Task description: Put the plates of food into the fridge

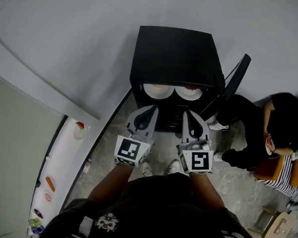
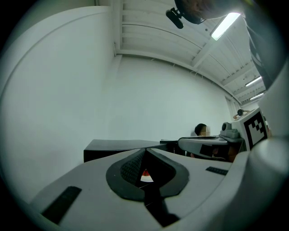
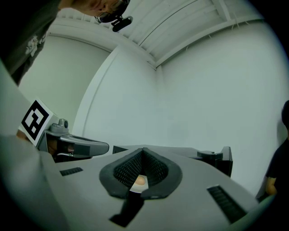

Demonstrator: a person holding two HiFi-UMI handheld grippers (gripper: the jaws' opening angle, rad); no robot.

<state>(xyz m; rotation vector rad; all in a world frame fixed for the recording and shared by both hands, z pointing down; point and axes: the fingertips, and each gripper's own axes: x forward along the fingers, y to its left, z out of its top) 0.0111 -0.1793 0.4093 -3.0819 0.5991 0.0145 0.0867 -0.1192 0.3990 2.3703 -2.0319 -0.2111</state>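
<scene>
A black mini fridge [image 1: 175, 57] stands on the floor against the wall, its door [image 1: 237, 78] swung open to the right. Two white plates of food sit side by side on its shelf: the left plate [image 1: 158, 90] and the right plate [image 1: 188, 91]. My left gripper [image 1: 150, 109] and right gripper [image 1: 186, 114] are both shut and hold nothing, with their tips just in front of the fridge opening. Through the shut jaws, the left gripper view shows a sliver of red food [image 2: 145, 176]. The right gripper view shows orange food [image 3: 139, 181] in the same way.
A person in black [image 1: 282, 126] sits on the floor at the right, close to the open door. A white counter [image 1: 60, 171] with small food items runs along the left. A cardboard box [image 1: 278, 227] lies at the bottom right. My shoes [image 1: 158, 168] are below the grippers.
</scene>
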